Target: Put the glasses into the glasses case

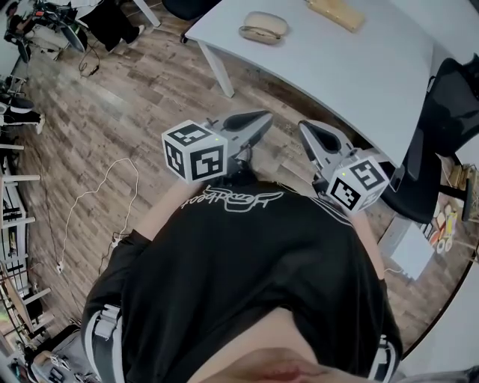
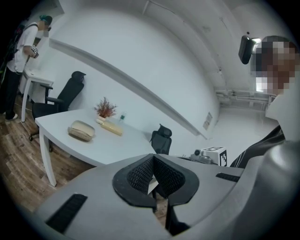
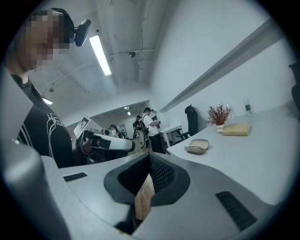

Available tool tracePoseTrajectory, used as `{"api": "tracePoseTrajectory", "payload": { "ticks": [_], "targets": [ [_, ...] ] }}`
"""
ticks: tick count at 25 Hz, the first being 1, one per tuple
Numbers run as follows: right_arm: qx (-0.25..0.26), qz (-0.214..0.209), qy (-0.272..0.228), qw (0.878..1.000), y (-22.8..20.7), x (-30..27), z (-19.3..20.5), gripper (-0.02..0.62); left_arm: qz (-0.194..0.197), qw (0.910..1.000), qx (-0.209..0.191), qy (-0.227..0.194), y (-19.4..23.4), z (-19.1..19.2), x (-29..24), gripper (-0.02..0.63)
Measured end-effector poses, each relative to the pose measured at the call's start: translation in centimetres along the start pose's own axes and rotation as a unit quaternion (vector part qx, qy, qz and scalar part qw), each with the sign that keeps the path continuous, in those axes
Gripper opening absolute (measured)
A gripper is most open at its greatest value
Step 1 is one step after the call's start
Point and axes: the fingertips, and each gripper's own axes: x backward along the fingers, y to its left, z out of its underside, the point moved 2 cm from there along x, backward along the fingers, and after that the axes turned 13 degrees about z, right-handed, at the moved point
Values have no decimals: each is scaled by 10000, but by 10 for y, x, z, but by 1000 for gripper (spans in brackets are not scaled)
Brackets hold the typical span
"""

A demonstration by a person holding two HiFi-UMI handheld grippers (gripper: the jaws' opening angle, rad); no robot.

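A beige glasses case lies open on the white table, far ahead of both grippers. It also shows as the case in the left gripper view and the case in the right gripper view. I cannot make out the glasses apart from the case. My left gripper and right gripper are held close to the person's chest, over the wooden floor and short of the table edge. Both the left gripper and the right gripper have jaws together with nothing between them.
A yellowish packet and a small dried plant stand beyond the case. A black office chair is at the table's right end. A white cable trails over the floor on the left. Other people stand far off.
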Motion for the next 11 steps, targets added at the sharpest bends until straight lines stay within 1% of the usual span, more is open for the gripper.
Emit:
{"api": "tracePoseTrajectory", "payload": {
  "ticks": [11],
  "targets": [
    [0, 64, -38, 10000, -1, 16, -5, 8, 96, 9999, -54, -34, -17, -3, -9, 6]
  ]
}}
